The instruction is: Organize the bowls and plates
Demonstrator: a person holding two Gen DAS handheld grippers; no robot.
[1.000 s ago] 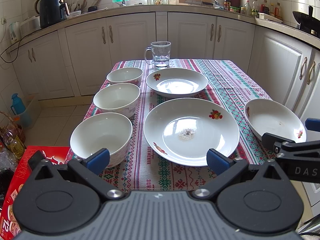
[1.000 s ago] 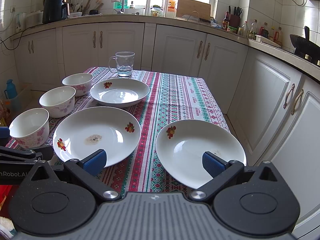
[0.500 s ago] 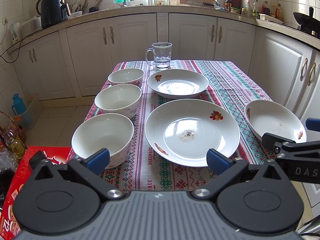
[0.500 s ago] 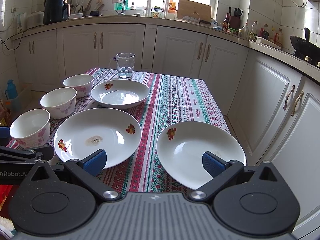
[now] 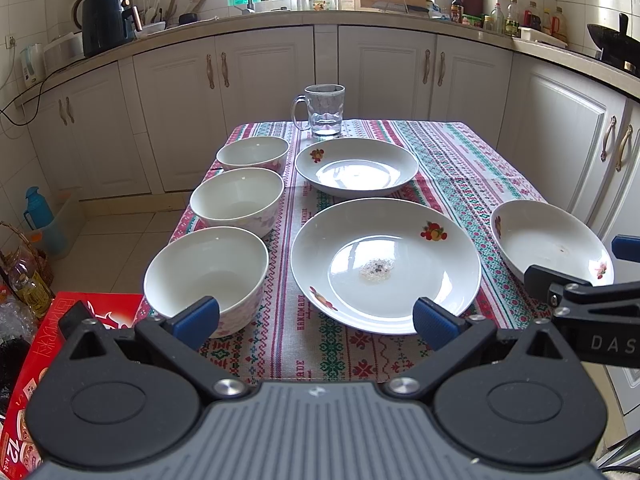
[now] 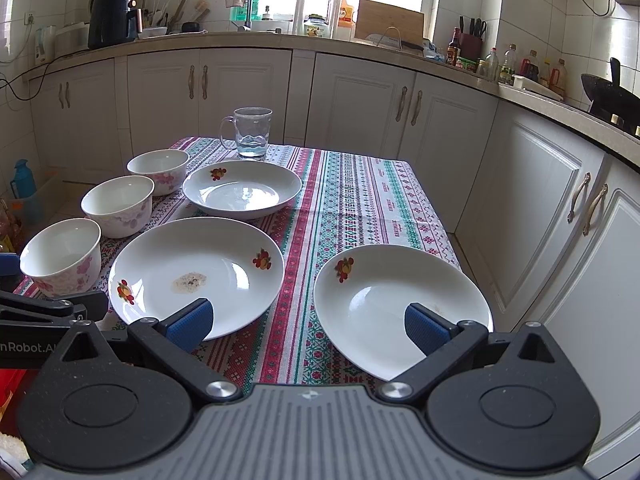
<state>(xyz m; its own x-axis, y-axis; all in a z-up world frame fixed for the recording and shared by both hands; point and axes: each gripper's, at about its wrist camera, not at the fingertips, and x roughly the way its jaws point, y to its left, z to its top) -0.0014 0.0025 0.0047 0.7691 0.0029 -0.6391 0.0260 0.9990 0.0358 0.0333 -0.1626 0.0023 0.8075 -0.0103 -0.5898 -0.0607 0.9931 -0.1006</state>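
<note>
Left wrist view: the left gripper (image 5: 316,318) hangs at the near edge of the desk (image 5: 460,152), jaws wide and empty. Three white bowls stand in a column along the left side, the near bowl (image 5: 206,270) just ahead of the left jaw, then the middle bowl (image 5: 237,200) and the far bowl (image 5: 253,154). Beside them lie the large plate (image 5: 386,264) with a dried stain at its centre and the far plate (image 5: 357,168). A glass mug (image 5: 323,110) stands behind. These look like glazed ceramic: stiff, fairly heavy, slick and likely to chip, so each bowl is probably best pinched across its rim wall, one jaw inside and one outside.

Right wrist view: the right gripper (image 6: 308,324) also has its jaws wide, holding nothing. The right plate (image 6: 402,308) lies just ahead of it by the desk's right edge, well apart from the other plates. Its shallow sloping rim gives little purchase; a grip at the near lip, one jaw above and one beneath, seems safest, lifted level so the glaze does not slide.
</note>
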